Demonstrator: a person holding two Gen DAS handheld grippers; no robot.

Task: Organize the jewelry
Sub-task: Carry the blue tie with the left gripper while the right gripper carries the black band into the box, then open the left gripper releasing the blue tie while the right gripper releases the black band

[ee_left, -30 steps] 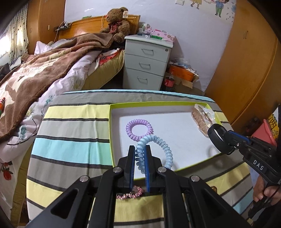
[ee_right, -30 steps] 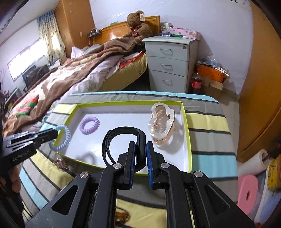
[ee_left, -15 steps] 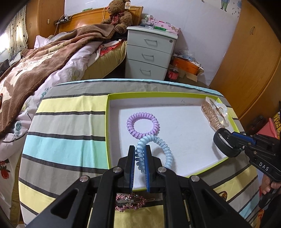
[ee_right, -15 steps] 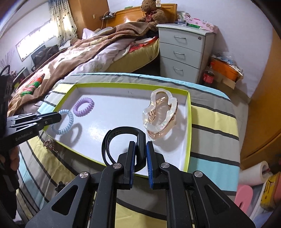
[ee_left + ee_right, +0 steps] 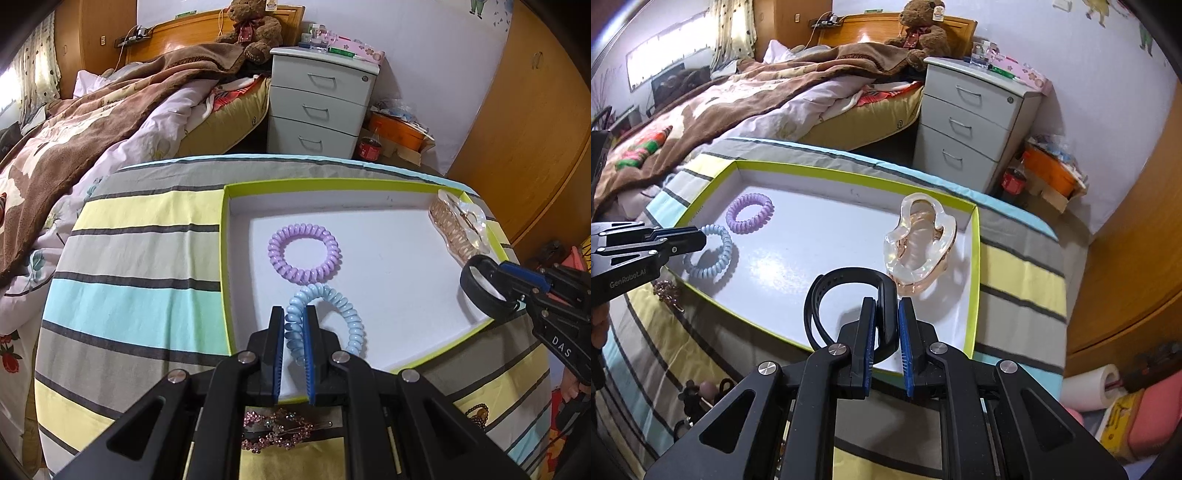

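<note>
A white tray with a lime rim lies on the striped table. My left gripper is shut on a light blue spiral hair tie, low over the tray's near left part. A purple spiral hair tie lies just beyond it. My right gripper is shut on a black band over the tray's near right part. A clear amber hair claw lies in the tray's right end.
A pink rhinestone hair clip lies on the cloth outside the tray's near left edge. Dark trinkets lie at the table's front. A bed and a drawer unit stand beyond the table.
Both grippers have moved forward and lower over the tray with their items still held. The blue tie now hangs close by the purple one.
</note>
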